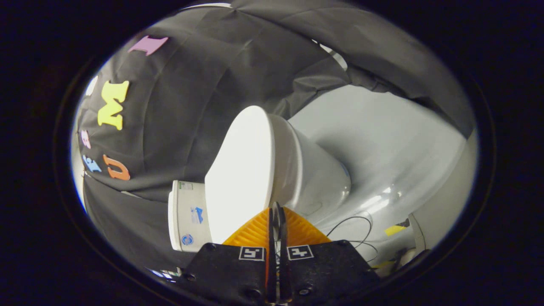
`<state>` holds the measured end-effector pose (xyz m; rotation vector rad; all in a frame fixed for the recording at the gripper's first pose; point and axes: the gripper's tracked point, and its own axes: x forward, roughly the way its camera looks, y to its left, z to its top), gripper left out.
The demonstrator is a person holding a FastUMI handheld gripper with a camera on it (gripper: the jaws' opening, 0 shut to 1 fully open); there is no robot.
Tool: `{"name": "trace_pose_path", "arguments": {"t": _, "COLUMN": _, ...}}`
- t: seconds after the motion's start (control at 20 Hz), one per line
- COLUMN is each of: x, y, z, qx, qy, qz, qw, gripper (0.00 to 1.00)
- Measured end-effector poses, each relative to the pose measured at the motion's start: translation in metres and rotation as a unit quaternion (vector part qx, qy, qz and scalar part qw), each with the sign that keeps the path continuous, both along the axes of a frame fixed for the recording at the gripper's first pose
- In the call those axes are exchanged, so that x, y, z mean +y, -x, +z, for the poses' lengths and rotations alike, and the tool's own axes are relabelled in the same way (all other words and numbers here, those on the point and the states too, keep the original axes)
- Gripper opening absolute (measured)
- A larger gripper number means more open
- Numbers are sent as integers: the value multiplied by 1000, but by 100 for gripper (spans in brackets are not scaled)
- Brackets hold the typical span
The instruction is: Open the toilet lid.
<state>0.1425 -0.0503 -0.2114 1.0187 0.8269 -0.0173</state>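
A white toilet appears tipped sideways in this view. Its flat lid lies down against the bowl, and the tank, which carries small stickers, is behind the lid's hinge end. My gripper is shut, its two fingers pressed together with only a thin slit between them and nothing visibly held. The fingertips sit right at the side of the toilet, at the seam where the lid's rim meets the bowl. I cannot tell whether they touch the rim.
Black cloth walls hang behind and around the toilet. Beyond the bowl is a pale glossy floor. Thin black cables and a strip of yellow tape lie on it beside my fingers.
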Motion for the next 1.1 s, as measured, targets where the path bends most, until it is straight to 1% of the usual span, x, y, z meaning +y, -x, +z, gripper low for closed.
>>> {"name": "trace_pose_path", "arguments": {"t": 0.35, "x": 10, "y": -1, "z": 51, "qx": -32, "qy": 23, "qz": 7, "qw": 999, "gripper": 7}}
{"name": "trace_pose_path", "arguments": {"t": 0.5, "x": 20, "y": -3, "z": 73, "qx": -48, "qy": 35, "qz": 17, "qw": 998, "gripper": 7}}
{"name": "trace_pose_path", "arguments": {"t": 0.75, "x": 41, "y": -6, "z": 116, "qx": -79, "qy": 85, "qz": 47, "qw": 992, "gripper": 7}}
{"name": "trace_pose_path", "arguments": {"t": 1.1, "x": 67, "y": -10, "z": 147, "qx": -91, "qy": 151, "qz": 69, "qw": 982, "gripper": 7}}
